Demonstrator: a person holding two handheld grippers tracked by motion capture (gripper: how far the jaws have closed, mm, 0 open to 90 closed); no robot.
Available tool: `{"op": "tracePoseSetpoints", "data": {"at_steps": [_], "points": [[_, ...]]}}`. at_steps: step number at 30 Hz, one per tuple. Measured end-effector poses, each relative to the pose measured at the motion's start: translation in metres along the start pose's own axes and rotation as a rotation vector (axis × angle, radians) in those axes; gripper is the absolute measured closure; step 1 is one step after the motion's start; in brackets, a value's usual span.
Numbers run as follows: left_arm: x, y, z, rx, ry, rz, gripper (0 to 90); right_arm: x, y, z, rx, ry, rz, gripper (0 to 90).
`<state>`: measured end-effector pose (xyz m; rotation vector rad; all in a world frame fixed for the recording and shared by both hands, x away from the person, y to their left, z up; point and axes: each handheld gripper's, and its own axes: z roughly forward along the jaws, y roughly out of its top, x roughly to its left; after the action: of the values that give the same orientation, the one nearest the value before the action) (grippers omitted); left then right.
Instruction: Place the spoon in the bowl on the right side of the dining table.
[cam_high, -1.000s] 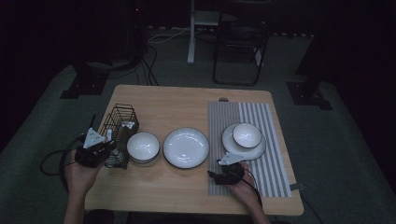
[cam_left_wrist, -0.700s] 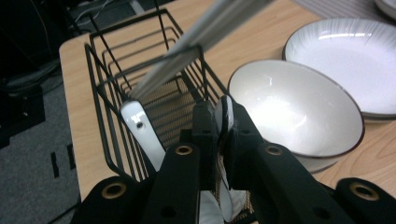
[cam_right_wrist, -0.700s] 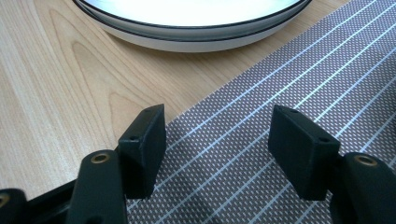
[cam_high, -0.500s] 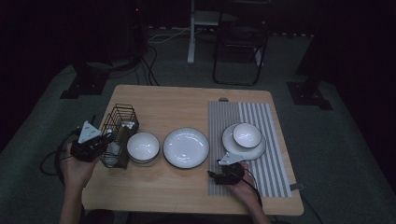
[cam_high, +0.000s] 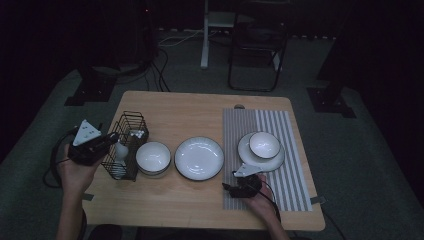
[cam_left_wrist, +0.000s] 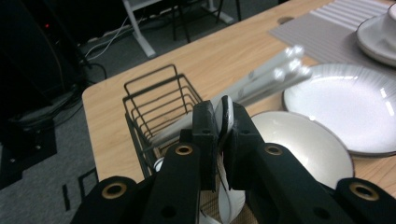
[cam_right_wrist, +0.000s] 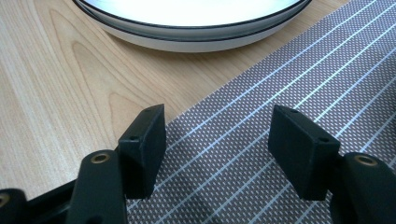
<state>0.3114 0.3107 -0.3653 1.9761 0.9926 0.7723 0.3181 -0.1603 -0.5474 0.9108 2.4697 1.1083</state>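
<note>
While the left gripper (cam_left_wrist: 223, 135) has its jaws clamped on the handle of a white spoon (cam_left_wrist: 225, 122), we judge the step in hand to be lifting that spoon out of the black wire basket (cam_high: 131, 131) at the left edge of the table (cam_high: 200, 105). To do it well, we recommend a straight upward draw until the bowl end clears the rim, since the spoon sits just beside a bundle of white chopsticks (cam_left_wrist: 275, 77) leaning out of the same basket and could drag them along. The grip sits high on the handle, so we advise a slow carry to keep the spoon from swinging.

The spoon is glossy white, ceramic by its look, with a narrow handle and a rounded bowl hanging below the jaws, partly hidden by them. It hangs over the basket's near side, close to a white bowl (cam_high: 153, 156).

The right gripper (cam_right_wrist: 217, 140) rests on the striped mat (cam_right_wrist: 280, 93) with its jaws apart and nothing between them, just short of a white plate (cam_right_wrist: 196, 23).
</note>
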Motion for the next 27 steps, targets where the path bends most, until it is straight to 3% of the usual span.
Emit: {"op": "tracePoseSetpoints", "data": {"at_steps": [10,20,27], "points": [[-0.001,0.011,-0.008,-0.040,-0.060,0.001,84.8,0.000,0.000,0.000,0.001,0.000,-0.001,36.8],[-0.005,0.025,-0.019,-0.062,-0.057,0.037,84.8,0.000,0.000,0.000,0.001,0.000,0.000,36.8],[-0.011,0.034,-0.021,-0.086,-0.107,0.055,84.8,0.000,0.000,0.000,0.000,0.000,-0.001,36.8]]}}
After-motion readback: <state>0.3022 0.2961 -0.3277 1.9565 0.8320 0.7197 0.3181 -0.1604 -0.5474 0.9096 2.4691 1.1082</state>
